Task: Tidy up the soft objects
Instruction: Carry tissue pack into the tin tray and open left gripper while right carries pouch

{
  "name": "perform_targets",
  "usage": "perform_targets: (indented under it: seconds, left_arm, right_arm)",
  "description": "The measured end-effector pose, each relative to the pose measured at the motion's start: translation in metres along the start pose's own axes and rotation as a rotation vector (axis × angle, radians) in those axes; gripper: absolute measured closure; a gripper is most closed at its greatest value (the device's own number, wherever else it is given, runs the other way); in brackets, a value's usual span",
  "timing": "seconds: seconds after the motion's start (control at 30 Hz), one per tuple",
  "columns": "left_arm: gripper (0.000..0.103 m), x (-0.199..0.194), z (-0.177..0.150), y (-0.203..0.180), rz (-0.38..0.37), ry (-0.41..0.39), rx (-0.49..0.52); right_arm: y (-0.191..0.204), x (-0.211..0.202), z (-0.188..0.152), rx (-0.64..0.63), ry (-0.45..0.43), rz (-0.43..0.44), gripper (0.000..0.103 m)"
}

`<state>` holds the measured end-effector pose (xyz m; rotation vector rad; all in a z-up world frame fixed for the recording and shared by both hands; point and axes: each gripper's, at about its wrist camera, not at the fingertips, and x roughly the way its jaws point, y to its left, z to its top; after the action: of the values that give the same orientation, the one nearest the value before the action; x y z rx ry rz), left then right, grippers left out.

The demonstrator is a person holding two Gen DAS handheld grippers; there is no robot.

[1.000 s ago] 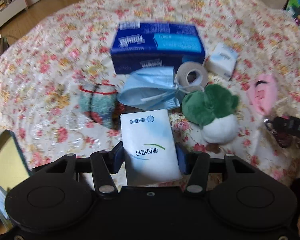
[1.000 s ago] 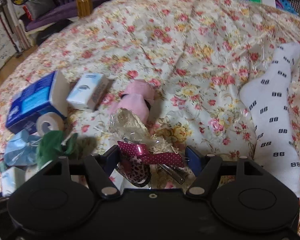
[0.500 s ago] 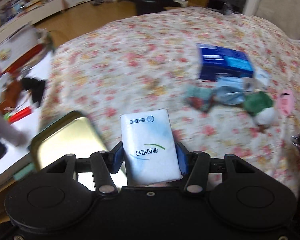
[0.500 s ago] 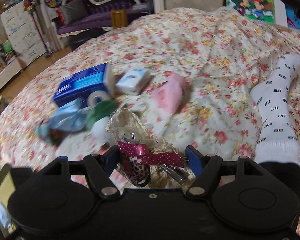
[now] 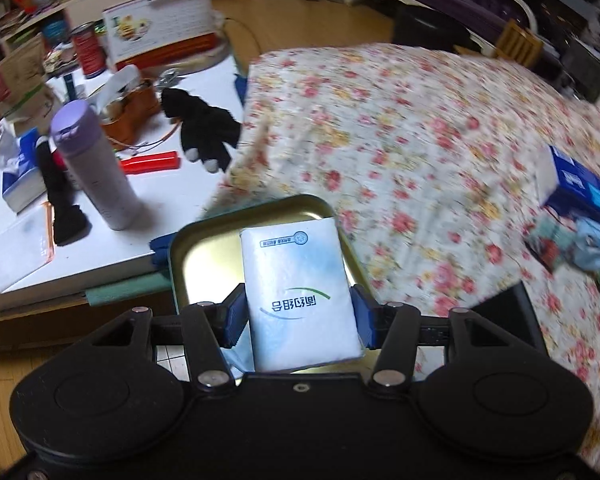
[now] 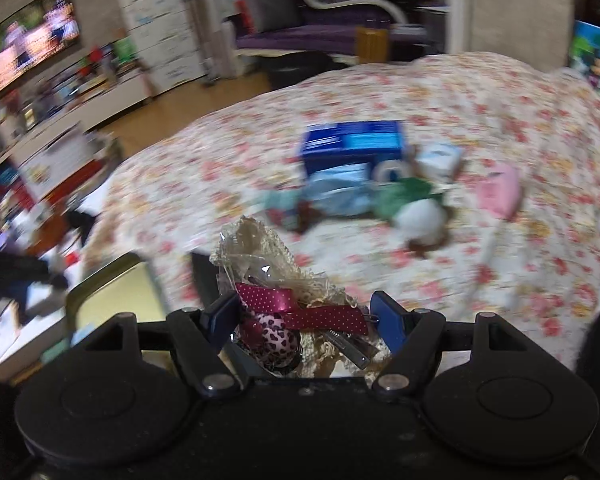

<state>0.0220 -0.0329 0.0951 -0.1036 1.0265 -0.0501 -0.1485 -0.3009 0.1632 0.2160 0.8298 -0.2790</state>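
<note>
1. Our left tool (image 5: 298,318) clamps a white rectangular soft tissue pack (image 5: 300,292), held over a shallow gold metal tin tray (image 5: 204,252).
2. Our right tool (image 6: 306,320) grips a cream lace bundle with magenta dotted ribbon (image 6: 284,300).
3. The tray sits at the floral quilted bed's (image 5: 400,152) edge, beside the cluttered white desk (image 5: 100,240).
4. A blue cardboard tissue box (image 6: 352,144) and a green-and-white plush toy (image 6: 412,208) lie on the bed, well apart from the tray.

Left gripper (image 5: 298,316) and right gripper (image 6: 304,318) both clamped, angled downward.
</note>
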Motion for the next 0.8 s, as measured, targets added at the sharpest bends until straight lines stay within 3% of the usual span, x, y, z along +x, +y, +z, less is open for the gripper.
perform_targets:
  seconds: [0.4,0.8]
  left_arm:
    - [0.051,0.034,0.021,0.017,0.000,-0.014,-0.044]
    - [0.051,0.084,0.034,0.015,0.004,0.025,0.056]
  right_arm:
    - [0.107,0.021,-0.018,-0.177,0.108,0.092,0.033]
    - [0.149,0.054,-0.021,-0.264,0.194,0.080,0.033]
